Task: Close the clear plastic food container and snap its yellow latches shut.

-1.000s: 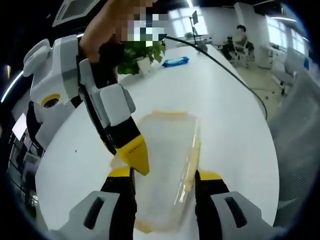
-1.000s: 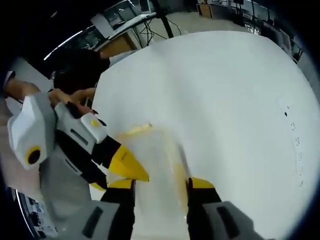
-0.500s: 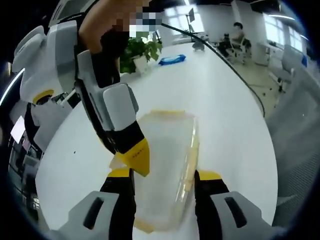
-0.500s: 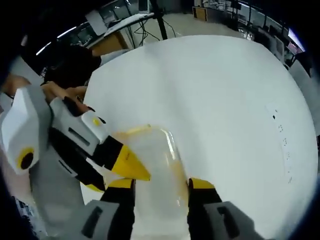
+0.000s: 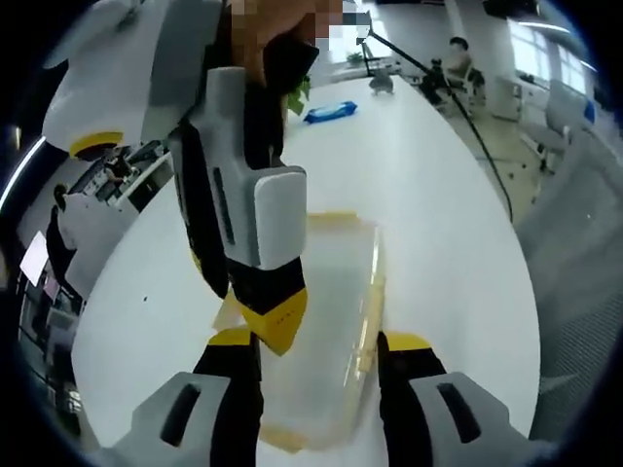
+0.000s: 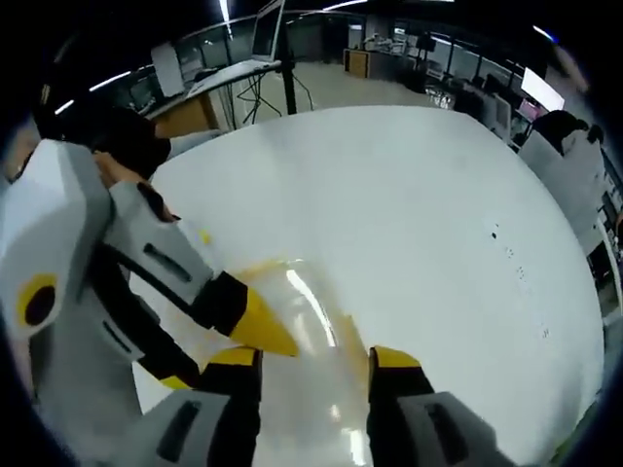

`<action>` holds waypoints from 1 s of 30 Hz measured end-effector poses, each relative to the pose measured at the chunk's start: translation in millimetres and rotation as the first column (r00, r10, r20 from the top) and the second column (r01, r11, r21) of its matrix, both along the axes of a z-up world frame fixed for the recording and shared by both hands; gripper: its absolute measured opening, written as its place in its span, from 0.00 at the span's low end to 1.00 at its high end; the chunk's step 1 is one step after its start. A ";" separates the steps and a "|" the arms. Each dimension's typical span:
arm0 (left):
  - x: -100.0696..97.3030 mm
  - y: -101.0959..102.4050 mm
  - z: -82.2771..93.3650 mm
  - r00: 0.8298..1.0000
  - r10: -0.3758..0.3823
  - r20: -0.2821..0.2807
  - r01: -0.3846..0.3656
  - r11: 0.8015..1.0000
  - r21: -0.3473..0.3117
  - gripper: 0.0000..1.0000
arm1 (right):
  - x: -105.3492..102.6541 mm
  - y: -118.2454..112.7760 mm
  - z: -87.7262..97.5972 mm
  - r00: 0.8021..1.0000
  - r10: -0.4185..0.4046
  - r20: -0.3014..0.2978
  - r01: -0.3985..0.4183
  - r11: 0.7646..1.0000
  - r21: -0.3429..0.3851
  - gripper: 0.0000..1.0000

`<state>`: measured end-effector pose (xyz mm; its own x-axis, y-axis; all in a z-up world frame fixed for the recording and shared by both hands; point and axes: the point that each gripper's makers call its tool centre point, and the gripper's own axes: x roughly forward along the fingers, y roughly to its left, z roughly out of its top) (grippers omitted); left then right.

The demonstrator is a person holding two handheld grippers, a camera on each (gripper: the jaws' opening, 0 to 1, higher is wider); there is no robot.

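— Where's the clear plastic food container with yellow latches (image 5: 326, 321)?

— On the round white table (image 5: 438, 214), between the left gripper (image 5: 316, 355)'s parted jaws; the right gripper (image 6: 313, 358)'s jaws also stand apart over it.

— Handling?

— Probably light, slick, thin-walled. Press the stiff yellow rim at its right edge, not the flexing lid.

Right gripper (image 5: 277, 326) swung more upright over container (image 5: 326, 321), yellow tip slid lower along lid.
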<state>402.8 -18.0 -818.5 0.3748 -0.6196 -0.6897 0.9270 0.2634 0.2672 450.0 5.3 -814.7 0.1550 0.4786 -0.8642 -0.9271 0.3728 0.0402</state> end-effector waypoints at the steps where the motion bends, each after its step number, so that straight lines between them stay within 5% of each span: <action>1: 0.2 0.6 0.6 1.000 -0.008 0.001 0.008 1.000 0.011 0.45 | -0.3 0.4 0.7 1.000 0.007 0.008 -0.007 1.000 0.000 0.40; 8: -0.2 2.4 2.8 0.999 -0.044 -0.011 0.045 0.997 0.057 0.44 | 3.1 -6.1 -1.3 0.991 -0.121 -0.052 0.122 0.993 0.009 0.46; 12: -3.1 6.4 9.0 0.998 -0.045 -0.043 0.046 0.998 0.038 0.47 | 3.9 -10.0 -0.8 0.990 -0.141 -0.025 0.142 0.989 0.046 0.51; 22: 10.5 39.7 20.5 0.982 0.169 -0.086 -0.175 0.982 -0.066 0.61 | -8.7 -35.2 0.0 0.967 -0.253 0.016 0.251 0.964 0.087 0.60; 30: 19.0 52.1 20.4 0.967 0.220 -0.126 -0.234 0.966 -0.108 0.70 | -15.3 -53.3 4.7 0.951 -0.310 -0.003 0.308 0.943 0.128 0.63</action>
